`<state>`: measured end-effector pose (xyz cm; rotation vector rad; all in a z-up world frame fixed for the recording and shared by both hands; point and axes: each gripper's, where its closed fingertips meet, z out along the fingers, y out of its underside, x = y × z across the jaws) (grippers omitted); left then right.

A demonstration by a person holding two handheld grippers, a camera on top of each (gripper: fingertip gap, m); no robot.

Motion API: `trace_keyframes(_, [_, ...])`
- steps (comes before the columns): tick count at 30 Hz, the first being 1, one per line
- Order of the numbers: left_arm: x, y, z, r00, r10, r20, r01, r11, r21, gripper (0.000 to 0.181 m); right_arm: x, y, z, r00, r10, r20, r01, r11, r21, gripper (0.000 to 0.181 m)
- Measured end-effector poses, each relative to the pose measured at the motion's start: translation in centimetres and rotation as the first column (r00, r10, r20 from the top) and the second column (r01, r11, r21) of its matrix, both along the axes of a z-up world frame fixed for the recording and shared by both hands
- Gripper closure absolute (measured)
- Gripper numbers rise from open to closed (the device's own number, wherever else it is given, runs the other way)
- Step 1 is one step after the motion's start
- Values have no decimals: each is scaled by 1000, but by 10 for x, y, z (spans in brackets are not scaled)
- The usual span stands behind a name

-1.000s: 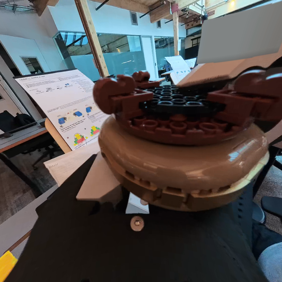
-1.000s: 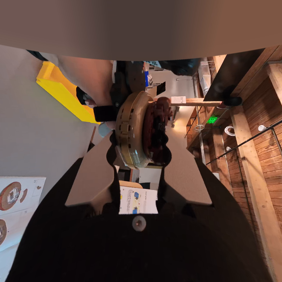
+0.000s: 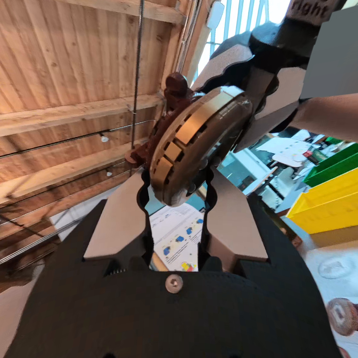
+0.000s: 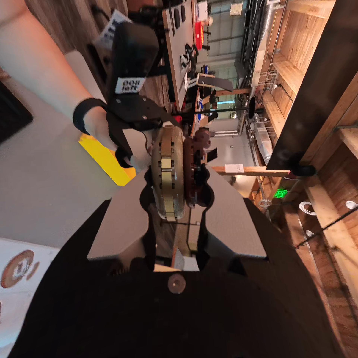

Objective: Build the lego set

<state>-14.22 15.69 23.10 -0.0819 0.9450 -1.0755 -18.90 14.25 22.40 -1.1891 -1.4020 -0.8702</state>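
In the left wrist view, our left gripper (image 3: 175, 184) has its jaws closed on the lower rim of the round lego model (image 3: 193, 143), a tan disc with dark brown pieces (image 3: 170, 108) stacked on its far face. A second ago this camera looked level across the model's studded top toward the instruction sheet (image 3: 176, 238); now it tilts up at the wooden ceiling, and the model stands on edge. The right gripper (image 3: 257, 108) reaches in from the upper right and clamps the disc's far rim. Yellow bins (image 3: 329, 209) and a green one (image 3: 333, 166) sit to the right on the worktop.

In the right wrist view, our right gripper (image 4: 176, 186) has its jaws pressed across the model (image 4: 170, 174), one on the tan side, one on the brown layer (image 4: 195, 168). The left gripper (image 4: 135, 120) holds it from above, nearer than before. The model is aloft between both tools. We judge this turn exposes another face for pressing layers tight or adding the next piece.
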Motion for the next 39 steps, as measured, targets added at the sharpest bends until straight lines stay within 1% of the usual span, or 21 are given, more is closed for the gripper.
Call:
trace_keyframes(3, [0,8,2,997,80,18,-80,997,-17,125,6,6,0,995,-77,62,75,996,44,133])
trace_keyframes(6, [5,11,-2,994,96,-51,-97,995,-15,125,12,9,-2,987,-147,68,143,988,63,133])
trace_keyframes(9, [8,14,-3,982,180,-64,-179,984,21,125,20,14,-5,972,-214,95,206,974,91,132])
trace_keyframes(11, [11,10,-7,975,206,-86,-202,978,61,125,27,17,-10,960,-262,99,255,964,74,130])
trace_keyframes(14, [16,14,-7,964,236,-121,-233,972,45,125,31,20,-12,951,-288,115,278,956,95,129])
trace_keyframes(17, [20,15,-5,951,273,-146,-269,962,49,129,37,22,-8,934,-337,117,321,938,133,123])
trace_keyframes(19, [22,15,-4,943,288,-165,-282,958,58,128,39,22,-7,930,-347,117,330,933,144,126])
trace_keyframes(23, [24,10,1,943,296,-155,-285,954,88,127,40,18,-2,932,-343,120,321,932,171,129])
trace_keyframes(27, [25,6,8,942,302,-148,-289,952,102,127,41,13,5,939,-332,86,315,934,170,129])
trace_keyframes(32, [25,-2,15,941,291,-173,-273,954,122,125,40,4,15,968,-245,-53,249,962,112,131])
trace_keyframes(34, [23,-7,18,939,307,-157,-286,948,140,124,40,-1,20,972,-212,-98,223,968,116,131])
trace_keyframes(37, [19,-13,23,938,327,-113,-307,938,163,125,37,-8,24,979,-177,-98,190,970,149,131])
trace_keyframes(39, [16,-17,24,944,312,-104,-293,942,163,125,34,-12,26,983,-165,-75,175,969,172,132])
